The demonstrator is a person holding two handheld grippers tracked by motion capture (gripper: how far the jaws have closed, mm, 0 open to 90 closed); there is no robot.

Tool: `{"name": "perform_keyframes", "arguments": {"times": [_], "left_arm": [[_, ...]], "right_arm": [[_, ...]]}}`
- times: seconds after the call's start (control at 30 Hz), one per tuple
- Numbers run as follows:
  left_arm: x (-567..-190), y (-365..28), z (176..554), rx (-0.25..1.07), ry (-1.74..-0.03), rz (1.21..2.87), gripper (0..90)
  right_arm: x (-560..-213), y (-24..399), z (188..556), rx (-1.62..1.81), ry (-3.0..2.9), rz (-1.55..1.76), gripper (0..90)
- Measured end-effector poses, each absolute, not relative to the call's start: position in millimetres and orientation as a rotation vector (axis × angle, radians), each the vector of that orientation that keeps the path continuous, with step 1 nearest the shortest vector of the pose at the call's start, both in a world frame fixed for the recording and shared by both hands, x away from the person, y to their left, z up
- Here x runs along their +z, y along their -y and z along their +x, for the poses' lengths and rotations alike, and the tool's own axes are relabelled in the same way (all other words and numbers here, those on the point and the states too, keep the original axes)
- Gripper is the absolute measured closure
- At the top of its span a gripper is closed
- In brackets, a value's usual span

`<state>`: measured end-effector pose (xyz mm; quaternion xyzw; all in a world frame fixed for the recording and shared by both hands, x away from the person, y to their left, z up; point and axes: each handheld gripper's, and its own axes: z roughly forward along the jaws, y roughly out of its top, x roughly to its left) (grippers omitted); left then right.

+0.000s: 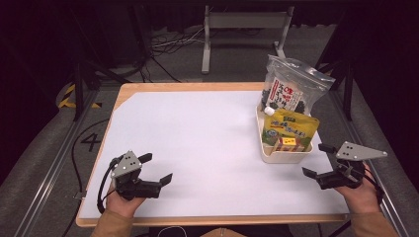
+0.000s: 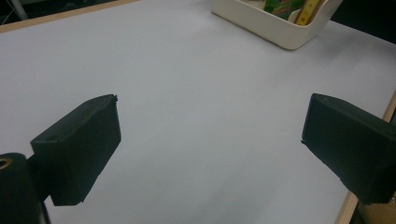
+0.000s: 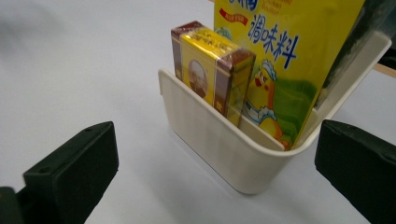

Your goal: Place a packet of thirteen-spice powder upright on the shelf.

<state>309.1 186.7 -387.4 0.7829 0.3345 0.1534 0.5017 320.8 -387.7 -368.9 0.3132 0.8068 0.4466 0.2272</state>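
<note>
Dark floor point(image 1: 44, 148) surrounds a wooden table point(image 1: 192, 87) whose top is almost wholly covered by a white sheet point(image 1: 197, 143). Cables point(image 1: 163, 47) lie on the floor beyond the far edge, beside a grey metal stand point(image 1: 242, 22), and yellow-black tape point(image 1: 66, 96) marks the floor off the far left corner. Along the right edge of the table stands a cream tray point(image 1: 281, 157) holding a clear bag with dark contents point(image 1: 291, 89), a yellow pouch point(image 1: 291, 126) and a small yellow box point(image 1: 288, 143) at its near end. The right gripper point(image 1: 316, 160) hovers just beside the tray's near end, jaws spread wide with nothing between them. The left gripper point(image 1: 157, 168) sits near the near left corner, jaws also spread and empty.
</note>
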Motion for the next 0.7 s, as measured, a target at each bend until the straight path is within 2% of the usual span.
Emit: {"name": "perform_keyframes", "arguments": {"times": [0.43,0.7], "left_arm": [[-398.0,-195.7,314.7,0.358,-0.825,1.878,4.8],[-400.6,-195.8,315.2,0.357,-0.832,1.88,4.2]], "right_arm": [[-408.5,386.0,327.7,1.212,-2.224,0.98,0.0],[-406.7,385.6,327.3,1.21,-2.214,0.979,0.0]]}}
